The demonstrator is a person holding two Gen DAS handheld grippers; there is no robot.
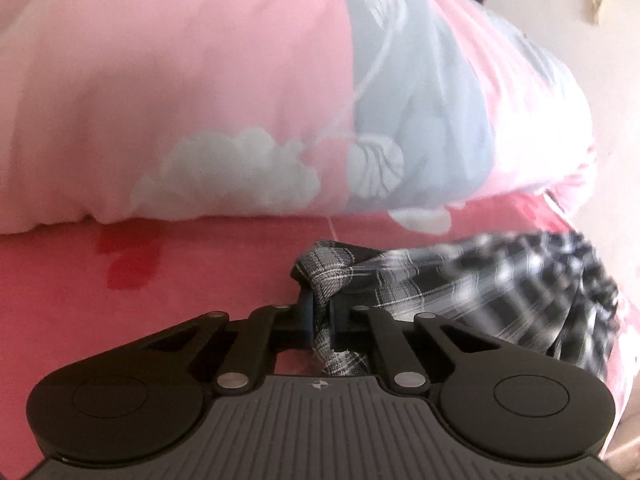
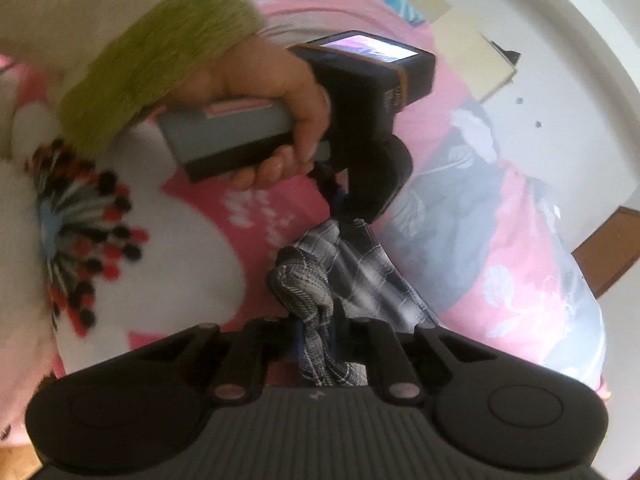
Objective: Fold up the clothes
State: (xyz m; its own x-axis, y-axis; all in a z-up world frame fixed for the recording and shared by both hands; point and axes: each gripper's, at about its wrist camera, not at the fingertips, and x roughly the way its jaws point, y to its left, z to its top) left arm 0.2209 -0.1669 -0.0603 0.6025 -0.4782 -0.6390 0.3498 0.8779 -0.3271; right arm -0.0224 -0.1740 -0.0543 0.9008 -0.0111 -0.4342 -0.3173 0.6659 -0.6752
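You get soft, bright daylight in both views. The pink quilt (image 1: 200,80) glares pale at the upper right. Motion blur smears the plaid garment (image 1: 520,280) and the green cuff (image 2: 152,68); fisheye bending curves every edge.

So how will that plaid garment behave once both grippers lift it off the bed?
Likely floppy: the plaid garment bunches where the left gripper and right gripper pinch it. Probably light, being thin cloth. The span between them will likely sag.
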